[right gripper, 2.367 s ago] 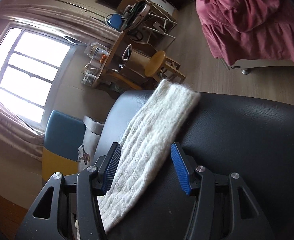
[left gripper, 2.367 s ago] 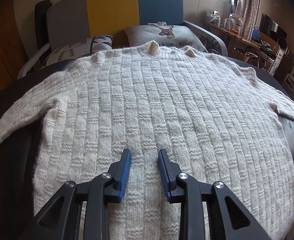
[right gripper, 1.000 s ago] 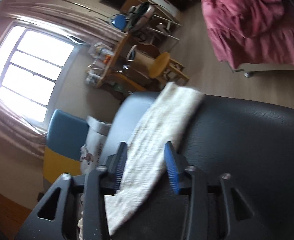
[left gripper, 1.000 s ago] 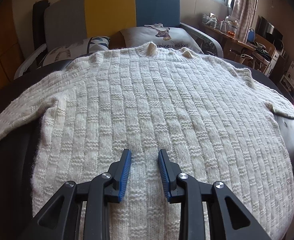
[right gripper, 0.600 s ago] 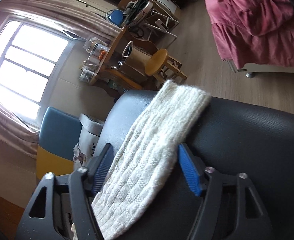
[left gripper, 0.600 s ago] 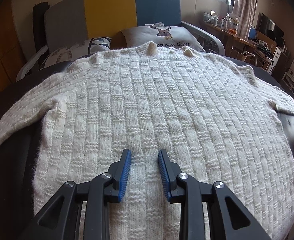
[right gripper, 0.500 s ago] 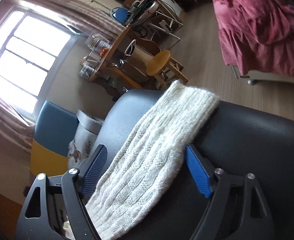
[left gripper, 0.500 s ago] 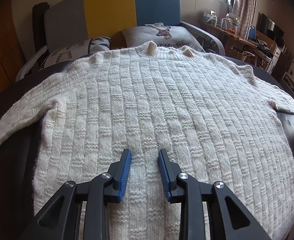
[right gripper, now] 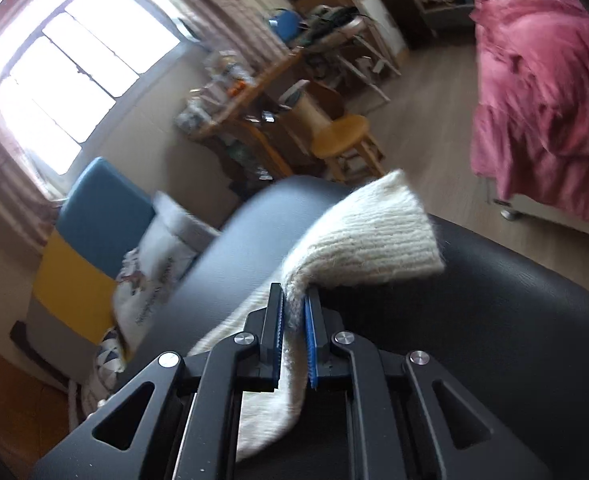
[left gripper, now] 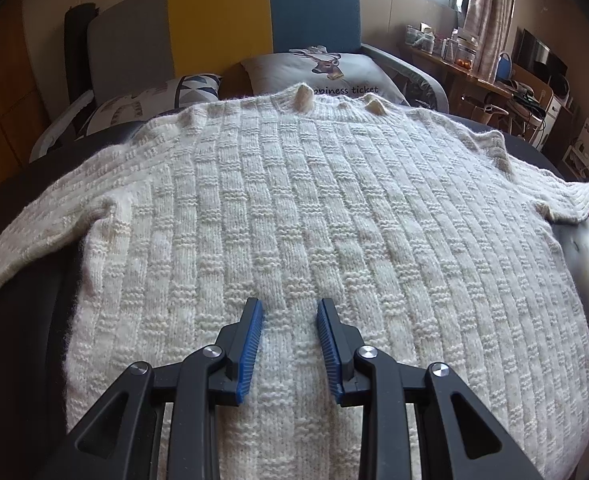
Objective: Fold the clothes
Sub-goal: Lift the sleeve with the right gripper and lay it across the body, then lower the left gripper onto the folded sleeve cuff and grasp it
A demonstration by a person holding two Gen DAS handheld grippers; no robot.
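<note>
Since half a second ago the right gripper (right gripper: 293, 300) has clamped onto the sweater's sleeve (right gripper: 358, 236), bunching the knit up between its blue pads. The cream sweater (left gripper: 294, 208) lies spread flat over a dark leather surface (right gripper: 494, 300). The left gripper (left gripper: 288, 308) hovers above its hem, jaws partly apart with nothing between them. Beyond the collar sit cushions (left gripper: 326, 68) and a grey, yellow and blue sofa (left gripper: 222, 16). Only the right view shows the wooden stool (right gripper: 344, 132) and pink bedding (right gripper: 542, 92).
</note>
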